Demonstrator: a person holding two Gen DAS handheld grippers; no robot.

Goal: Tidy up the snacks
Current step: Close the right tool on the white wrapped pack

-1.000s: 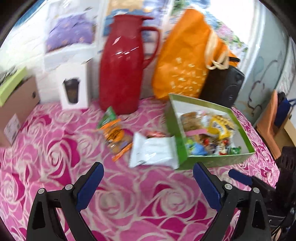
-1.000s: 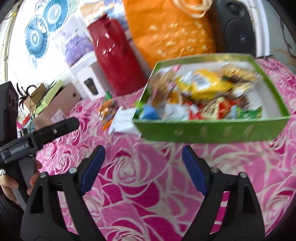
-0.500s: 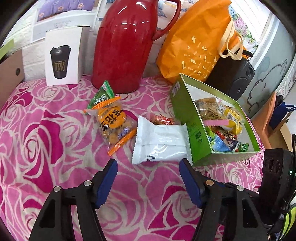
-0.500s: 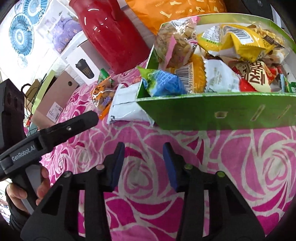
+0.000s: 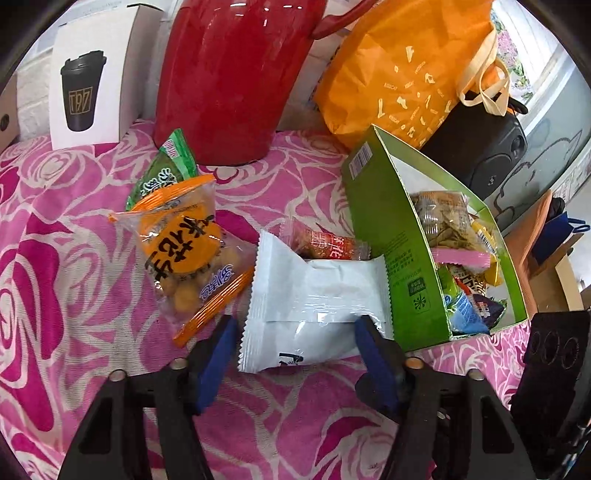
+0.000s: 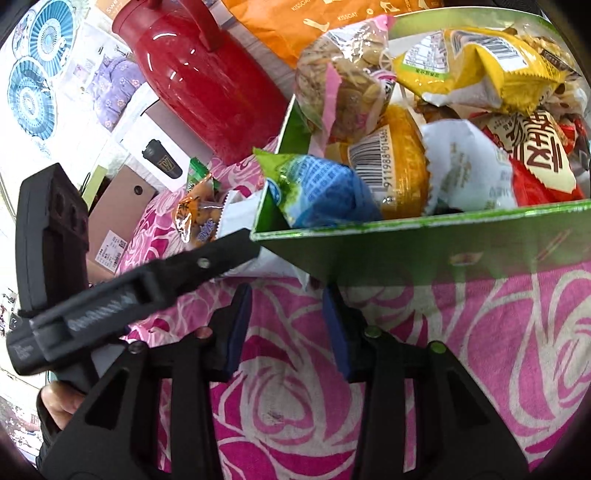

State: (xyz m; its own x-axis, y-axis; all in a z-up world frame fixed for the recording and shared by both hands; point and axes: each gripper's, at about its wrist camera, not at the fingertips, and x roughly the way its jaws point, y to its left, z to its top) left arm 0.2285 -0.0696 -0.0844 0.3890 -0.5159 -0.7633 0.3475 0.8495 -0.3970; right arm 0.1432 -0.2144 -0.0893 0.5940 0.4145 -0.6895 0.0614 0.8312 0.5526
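Beside green box [image 5: 402,254] wall, white packet [image 5: 317,299] (touching)

Both wrist views close, angled down; share green box [image 5: 402,254].

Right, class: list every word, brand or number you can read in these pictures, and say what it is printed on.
"T97": cup pictured on the white box.
"KISSCAT": orange bag.
"911988 014": barcode on the orange packet inside the green box; later digits unclear.
Large Chinese characters: clear snack bag on the cloth.
Green box's side print: too small.
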